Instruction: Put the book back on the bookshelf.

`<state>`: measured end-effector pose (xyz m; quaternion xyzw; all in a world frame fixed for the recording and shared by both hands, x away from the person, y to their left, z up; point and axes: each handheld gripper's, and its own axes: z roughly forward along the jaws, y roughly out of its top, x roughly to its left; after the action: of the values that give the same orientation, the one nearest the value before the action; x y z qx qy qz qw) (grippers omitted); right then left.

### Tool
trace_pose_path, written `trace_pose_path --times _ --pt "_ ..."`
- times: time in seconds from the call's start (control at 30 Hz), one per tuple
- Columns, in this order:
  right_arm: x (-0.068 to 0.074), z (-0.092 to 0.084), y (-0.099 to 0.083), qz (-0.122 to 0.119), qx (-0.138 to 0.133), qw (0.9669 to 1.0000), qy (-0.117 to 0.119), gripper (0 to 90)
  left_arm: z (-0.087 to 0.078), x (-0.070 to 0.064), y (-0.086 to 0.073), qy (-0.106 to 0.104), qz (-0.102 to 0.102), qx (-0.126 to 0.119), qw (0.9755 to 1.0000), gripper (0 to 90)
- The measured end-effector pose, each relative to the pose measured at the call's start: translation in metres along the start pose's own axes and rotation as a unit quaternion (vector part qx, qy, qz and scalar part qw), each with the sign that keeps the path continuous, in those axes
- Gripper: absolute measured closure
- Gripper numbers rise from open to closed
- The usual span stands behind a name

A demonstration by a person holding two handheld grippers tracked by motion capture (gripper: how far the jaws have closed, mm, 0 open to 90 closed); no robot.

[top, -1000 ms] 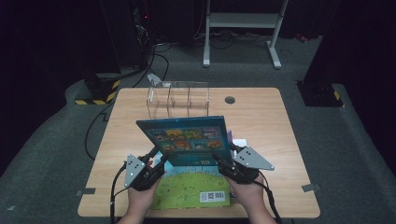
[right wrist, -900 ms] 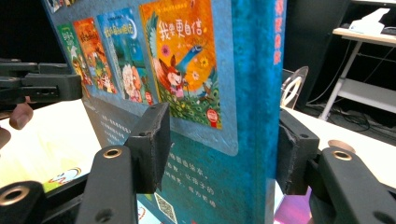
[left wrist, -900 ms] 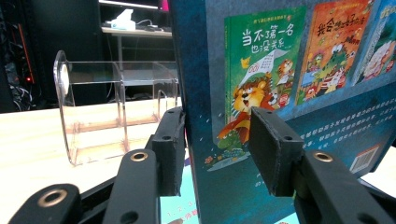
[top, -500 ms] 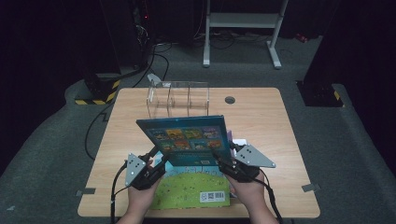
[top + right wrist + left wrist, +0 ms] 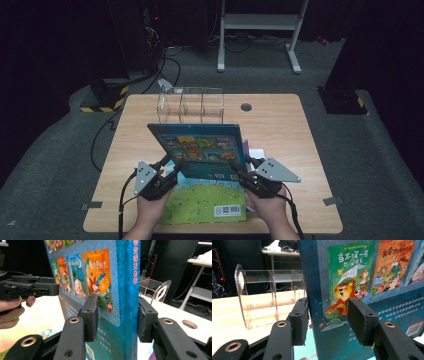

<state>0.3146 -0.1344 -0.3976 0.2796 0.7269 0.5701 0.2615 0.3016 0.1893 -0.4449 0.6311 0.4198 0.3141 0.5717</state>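
A thick blue picture book point(image 5: 202, 150) stands tilted upright over a green book point(image 5: 210, 202) that lies flat near the table's front edge. My left gripper point(image 5: 169, 169) holds the blue book's lower left corner. In the left gripper view the blue book point(image 5: 362, 277) sits slantwise between the pads, one pad at its edge and the other on its cover. My right gripper point(image 5: 244, 174) is at the lower right corner. Its jaws have just been closing, and its pads point(image 5: 91, 315) now press both sides of the blue book point(image 5: 127, 290) by the spine.
A clear acrylic rack point(image 5: 190, 105) with dividers stands behind the book at the table's back. A round cable hole point(image 5: 245, 106) lies to its right. A small white and purple item point(image 5: 257, 152) peeks out right of the book. The wooden table point(image 5: 300, 135) ends in dark floor.
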Motion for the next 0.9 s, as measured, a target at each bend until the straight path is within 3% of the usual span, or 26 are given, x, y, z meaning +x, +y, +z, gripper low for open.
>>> trace_pose_path --times 0.37,0.57,0.77,0.9 --pt "0.003 -0.002 -0.003 -0.007 0.007 0.9987 0.051 77.7 0.006 0.011 -0.003 0.006 -0.015 0.022 0.9996 50.1" --pt "0.003 0.001 -0.008 0.009 0.002 0.9992 0.038 79.7 0.003 0.01 -0.007 0.007 -0.005 0.03 0.9995 47.9" --pt "0.011 0.001 -0.007 -0.003 -0.002 0.9994 0.035 81.2 0.002 0.009 -0.007 0.005 -0.009 0.029 0.9995 46.7" --pt "0.014 0.005 -0.006 0.002 -0.008 0.9992 0.04 82.5 0.0 0.007 -0.006 0.002 -0.007 0.028 0.9996 45.1"
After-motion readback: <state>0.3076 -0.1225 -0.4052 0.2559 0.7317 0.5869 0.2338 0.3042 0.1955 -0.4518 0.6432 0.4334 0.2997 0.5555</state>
